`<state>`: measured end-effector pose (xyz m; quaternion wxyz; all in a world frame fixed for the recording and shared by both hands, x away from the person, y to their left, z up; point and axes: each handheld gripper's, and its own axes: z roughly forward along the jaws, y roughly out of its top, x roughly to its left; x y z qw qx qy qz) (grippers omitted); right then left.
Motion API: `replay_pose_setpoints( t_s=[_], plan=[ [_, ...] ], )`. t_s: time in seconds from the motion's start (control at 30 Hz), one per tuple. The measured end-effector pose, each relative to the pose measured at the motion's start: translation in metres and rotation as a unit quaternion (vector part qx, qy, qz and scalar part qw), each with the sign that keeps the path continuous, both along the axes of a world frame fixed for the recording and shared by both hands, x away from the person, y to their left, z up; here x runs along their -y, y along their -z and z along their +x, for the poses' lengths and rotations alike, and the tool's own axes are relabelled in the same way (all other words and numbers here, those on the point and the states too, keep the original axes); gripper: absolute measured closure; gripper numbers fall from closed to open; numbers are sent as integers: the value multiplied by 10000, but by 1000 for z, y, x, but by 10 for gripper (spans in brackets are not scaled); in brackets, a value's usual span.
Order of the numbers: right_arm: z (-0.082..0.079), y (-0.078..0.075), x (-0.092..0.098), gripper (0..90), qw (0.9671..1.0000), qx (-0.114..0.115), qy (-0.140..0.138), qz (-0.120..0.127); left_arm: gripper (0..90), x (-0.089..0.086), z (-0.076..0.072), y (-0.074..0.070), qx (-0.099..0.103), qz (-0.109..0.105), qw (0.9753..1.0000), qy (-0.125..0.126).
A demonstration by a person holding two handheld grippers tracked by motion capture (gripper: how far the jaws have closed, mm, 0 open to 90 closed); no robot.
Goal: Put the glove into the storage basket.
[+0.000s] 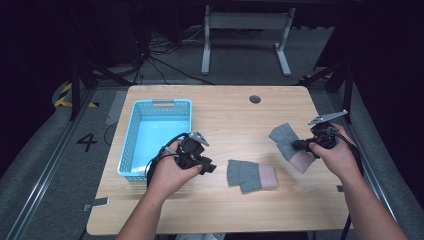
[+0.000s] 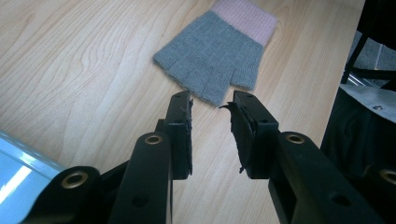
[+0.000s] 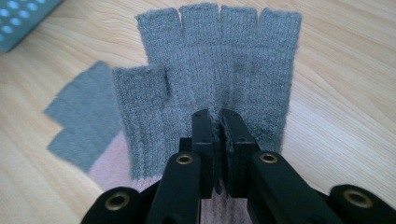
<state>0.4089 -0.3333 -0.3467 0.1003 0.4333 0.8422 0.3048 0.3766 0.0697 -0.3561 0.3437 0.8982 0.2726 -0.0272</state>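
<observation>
Two knitted gloves (image 1: 251,175), woodgrain table (image 1: 225,115)

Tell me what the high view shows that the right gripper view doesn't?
High view alone: the whole wooden table, the full blue basket, the left gripper with its jaws apart beside the middle glove, both forearms, and the floor beyond. Right gripper view alone: a close look at the right gripper pinched shut on the held glove, its four short finger stubs and its thumb. Both share: the two grey gloves with pink cuffs, the table and a bit of the basket.
</observation>
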Motion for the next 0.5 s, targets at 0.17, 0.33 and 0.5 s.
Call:
replay_pose_setpoints(
  t_s=[0.17,0.33,0.5],
  plan=[
    [-9,-7,-14,856,9997,10,-256,8,689,1,-1,-1,20,-18,10000,30],
    [-14,-9,-27,856,9987,32,-513,-6,689,0,-2,-2,32,-1,10000,24],
    [-17,-10,-37,854,9977,54,-671,-28,689,-1,-2,-2,25,-11,10000,11]
  ],
)
